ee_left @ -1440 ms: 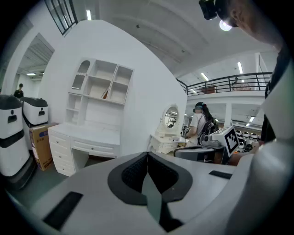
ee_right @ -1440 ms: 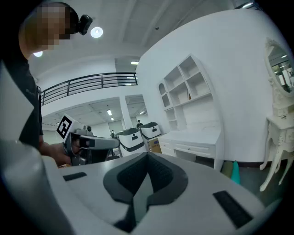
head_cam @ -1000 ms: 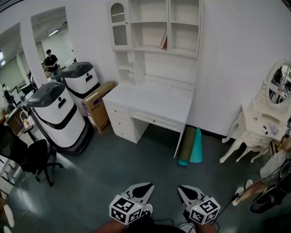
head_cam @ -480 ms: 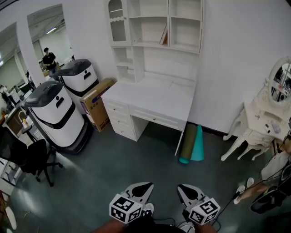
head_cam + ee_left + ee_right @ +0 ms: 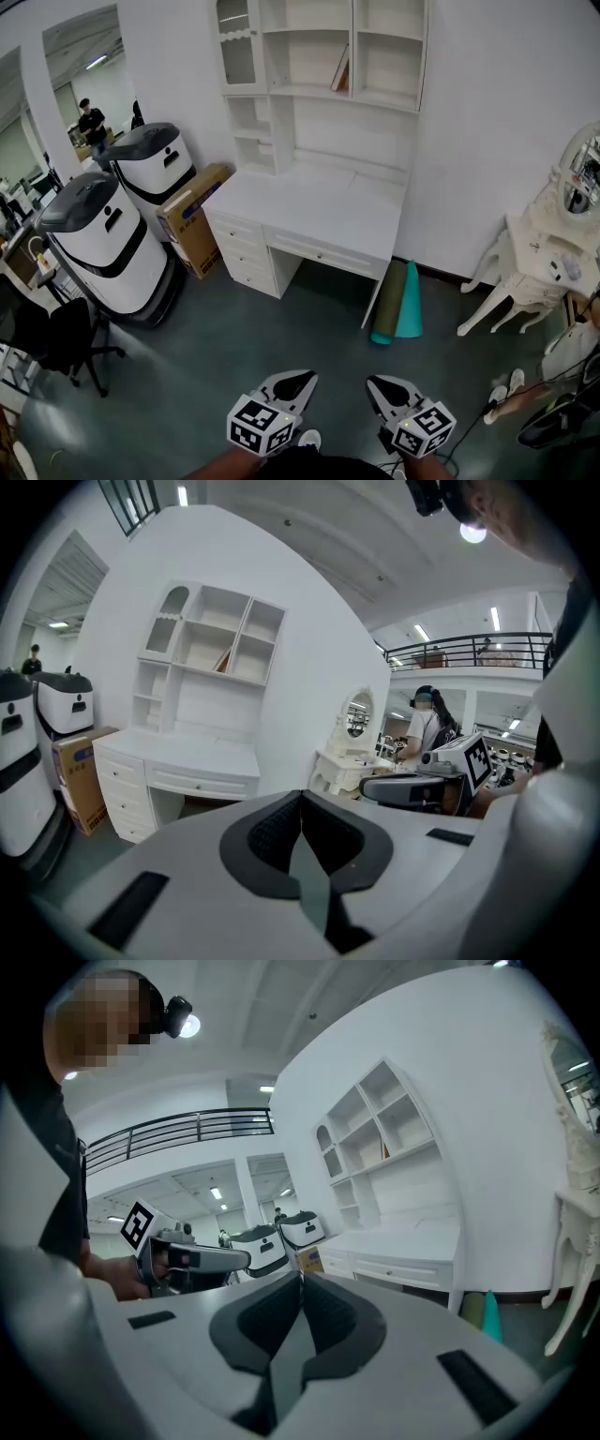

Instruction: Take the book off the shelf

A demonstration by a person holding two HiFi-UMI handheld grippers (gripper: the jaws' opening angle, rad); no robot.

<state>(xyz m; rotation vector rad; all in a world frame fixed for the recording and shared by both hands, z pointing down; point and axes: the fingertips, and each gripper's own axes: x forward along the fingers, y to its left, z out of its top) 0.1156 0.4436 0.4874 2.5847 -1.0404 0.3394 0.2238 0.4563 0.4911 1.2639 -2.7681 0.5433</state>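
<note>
The left gripper (image 5: 292, 382) and right gripper (image 5: 384, 386) are held closed and empty, well apart from the book (image 5: 340, 73), seemingly tilted on the shelf (image 5: 319, 91).

Two tools, one build: the left hand-held gripper (image 5: 298, 382) and the right hand-held gripper (image 5: 380, 386) wear pale grey-white shells that taper to a point at the front. Black ribbed pads (image 5: 272, 832) line the inner faces. Narrow black slots (image 5: 473, 1372) are cut into the shell to either side of the pads. Behind the jaws each carries a white cube printed with black square markers, the left cube (image 5: 258, 427) and the right cube (image 5: 424, 429). The person wears a dark top (image 5: 56, 1176) and a black head camera (image 5: 176, 1012).
</note>
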